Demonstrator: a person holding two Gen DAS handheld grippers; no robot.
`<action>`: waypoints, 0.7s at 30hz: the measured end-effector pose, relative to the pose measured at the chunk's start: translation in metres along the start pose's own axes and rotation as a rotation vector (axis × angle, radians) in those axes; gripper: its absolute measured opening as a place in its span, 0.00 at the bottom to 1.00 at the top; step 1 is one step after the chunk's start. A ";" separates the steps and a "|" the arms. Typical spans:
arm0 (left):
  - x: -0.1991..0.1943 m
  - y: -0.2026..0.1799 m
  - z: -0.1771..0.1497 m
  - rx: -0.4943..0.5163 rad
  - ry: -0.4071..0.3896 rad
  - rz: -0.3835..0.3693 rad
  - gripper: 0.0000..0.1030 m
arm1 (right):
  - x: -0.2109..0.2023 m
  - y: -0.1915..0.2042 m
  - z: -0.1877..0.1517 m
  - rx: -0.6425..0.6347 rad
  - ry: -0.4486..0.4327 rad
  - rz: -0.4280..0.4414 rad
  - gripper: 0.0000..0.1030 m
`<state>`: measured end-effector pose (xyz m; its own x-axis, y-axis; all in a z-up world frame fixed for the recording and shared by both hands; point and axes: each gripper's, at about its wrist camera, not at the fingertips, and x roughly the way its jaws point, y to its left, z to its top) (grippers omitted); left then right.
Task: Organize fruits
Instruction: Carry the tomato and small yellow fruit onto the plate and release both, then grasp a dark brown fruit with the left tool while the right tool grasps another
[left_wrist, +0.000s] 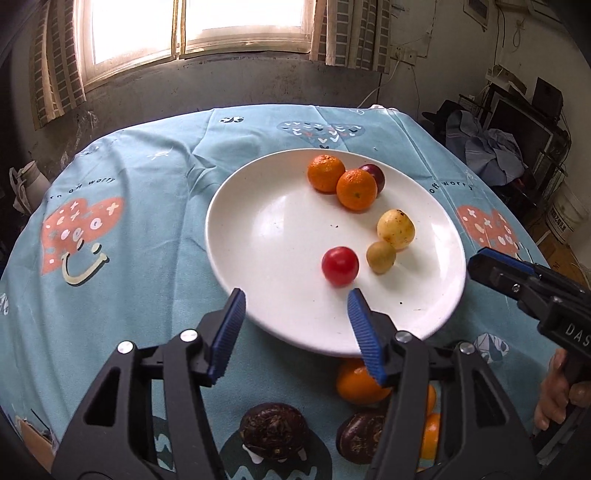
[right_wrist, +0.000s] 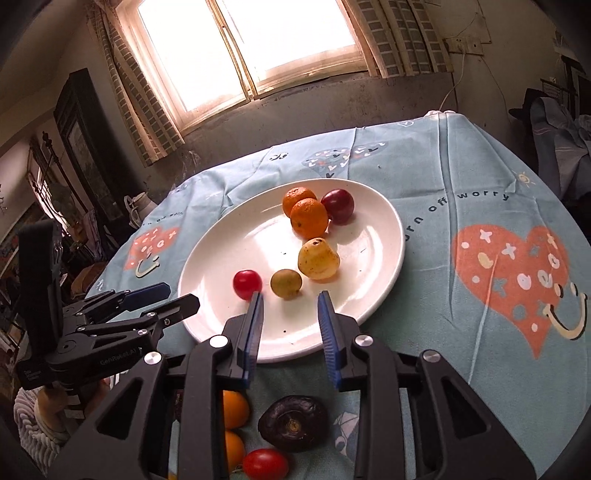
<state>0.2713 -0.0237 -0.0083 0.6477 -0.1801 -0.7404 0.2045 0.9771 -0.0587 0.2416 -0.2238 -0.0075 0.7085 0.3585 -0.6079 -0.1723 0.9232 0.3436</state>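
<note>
A white plate (left_wrist: 266, 236) holds two oranges (left_wrist: 356, 189), a dark plum (left_wrist: 373, 176), a yellow fruit (left_wrist: 396, 229), a small green-brown fruit (left_wrist: 381, 257) and a red tomato (left_wrist: 340, 266). My left gripper (left_wrist: 295, 301) is open and empty over the plate's near rim, just short of the tomato. My right gripper (right_wrist: 290, 302) is open and empty over the near rim (right_wrist: 280, 343), by the small green-brown fruit (right_wrist: 286, 283). On the cloth below lie oranges (left_wrist: 356, 384), two dark wrinkled fruits (left_wrist: 273, 430) and a second tomato (right_wrist: 265, 463).
The round table wears a light blue cloth (left_wrist: 147, 206) with heart prints. A wall and a window (left_wrist: 199, 26) stand behind it. Furniture and piled clothes (left_wrist: 487, 147) are at the right, and a white bucket (left_wrist: 567, 214) stands on the floor.
</note>
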 end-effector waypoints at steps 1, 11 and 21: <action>-0.006 0.004 -0.005 -0.001 -0.006 0.017 0.60 | -0.008 0.000 -0.003 0.005 -0.010 0.009 0.29; -0.028 0.023 -0.064 0.010 0.023 0.132 0.72 | -0.047 -0.015 -0.041 0.098 -0.049 -0.001 0.61; -0.022 0.012 -0.074 0.072 0.037 0.136 0.77 | -0.045 -0.013 -0.044 0.094 -0.034 -0.007 0.61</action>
<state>0.2054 0.0000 -0.0419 0.6457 -0.0405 -0.7626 0.1693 0.9813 0.0912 0.1823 -0.2461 -0.0162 0.7323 0.3453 -0.5869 -0.1029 0.9081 0.4060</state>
